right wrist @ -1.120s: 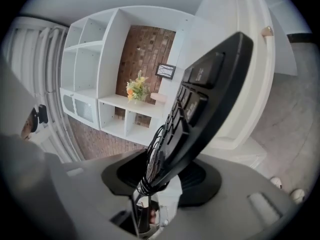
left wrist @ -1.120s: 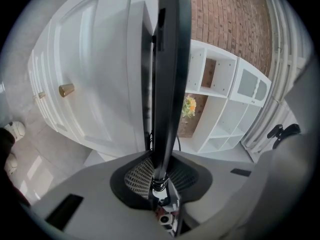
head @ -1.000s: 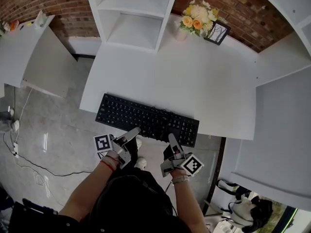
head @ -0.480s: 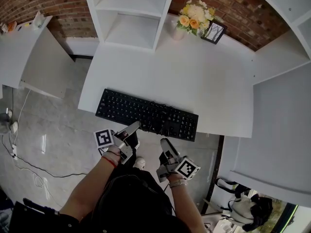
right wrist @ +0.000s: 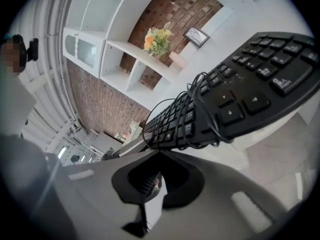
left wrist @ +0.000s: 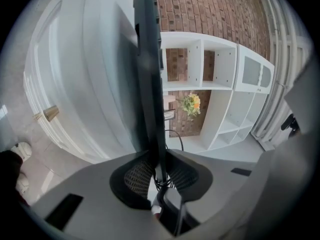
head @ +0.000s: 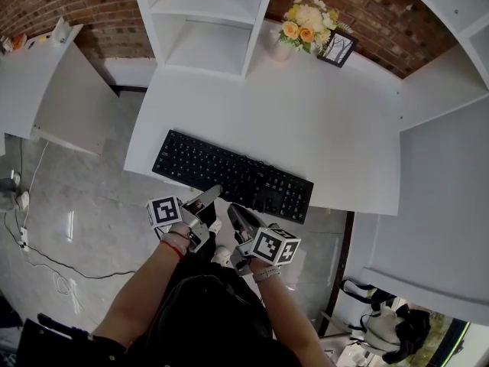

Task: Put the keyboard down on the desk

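1 keyboard (head: pixel 233 176): lying keys up on the white worktop (head: pixel 328 121), along its near edge.
Left tongs (head: pixel 212 196): clamped on the keyboard's near edge, left of its middle; just eased slightly wider, edge between the pads.
Right tongs (head: pixel 233 208): together, just snapped shut, nothing between; clear of the keyboard, just short of its near edge.
Cable (right wrist: pixel 197 91): black, looped across the keys by the near edge.
Spacing: both tongs side by side, close together.
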`<state>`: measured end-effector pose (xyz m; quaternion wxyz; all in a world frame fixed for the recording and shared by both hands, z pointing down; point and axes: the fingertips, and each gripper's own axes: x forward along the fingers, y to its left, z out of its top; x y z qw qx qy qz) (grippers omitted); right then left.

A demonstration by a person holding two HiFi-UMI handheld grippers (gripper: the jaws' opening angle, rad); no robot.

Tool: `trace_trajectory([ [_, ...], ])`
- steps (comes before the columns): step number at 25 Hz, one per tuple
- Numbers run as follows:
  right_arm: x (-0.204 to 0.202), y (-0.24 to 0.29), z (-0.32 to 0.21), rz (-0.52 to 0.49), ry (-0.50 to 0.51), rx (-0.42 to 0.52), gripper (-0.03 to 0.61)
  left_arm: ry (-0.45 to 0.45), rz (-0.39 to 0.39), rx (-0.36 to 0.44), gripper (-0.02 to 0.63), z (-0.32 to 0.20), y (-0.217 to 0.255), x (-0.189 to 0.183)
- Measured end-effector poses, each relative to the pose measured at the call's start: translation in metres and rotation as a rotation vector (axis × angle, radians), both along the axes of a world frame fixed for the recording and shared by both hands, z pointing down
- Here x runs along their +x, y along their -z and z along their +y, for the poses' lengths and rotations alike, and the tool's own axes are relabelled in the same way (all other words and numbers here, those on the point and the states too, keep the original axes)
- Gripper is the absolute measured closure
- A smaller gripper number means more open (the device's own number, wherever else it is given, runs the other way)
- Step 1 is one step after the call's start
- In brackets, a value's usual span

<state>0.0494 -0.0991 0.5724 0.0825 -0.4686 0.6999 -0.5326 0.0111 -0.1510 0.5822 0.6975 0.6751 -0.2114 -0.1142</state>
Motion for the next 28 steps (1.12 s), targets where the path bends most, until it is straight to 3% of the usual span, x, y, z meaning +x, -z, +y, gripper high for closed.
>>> trace_trajectory([
  [6, -0.002, 0.000, -0.003, -0.005, -0.011, 0.006, 0.575, -0.059, -0.061, 0.053, 0.537, -0.002, 0.005, 0.005],
  [14, -0.002, -0.001, -0.002, -0.049, -0.055, 0.020, 0.575, -0.173, -0.241, 0.111, 0.498, 0.002, 0.002, 0.007],
  [18, -0.001, -0.001, -0.002, -0.050, -0.055, 0.027, 0.577, -0.213, -0.284, 0.114, 0.494, 0.003, 0.001, 0.007],
  [21, -0.001, -0.001, 0.000, -0.055, -0.061, 0.033, 0.577, -0.216, -0.265, 0.061, 0.492, 0.006, 0.000, 0.007],
  [25, 0.001, -0.006, 0.000, -0.059, -0.082, 0.013, 0.577, -0.180, -0.149, -0.072, 0.490, 0.011, -0.001, 0.002],
  [28, 0.002, -0.008, -0.004, -0.058, -0.082, 0.002, 0.577, -0.211, -0.206, 0.009, 0.491, 0.019, -0.003, -0.004],
])
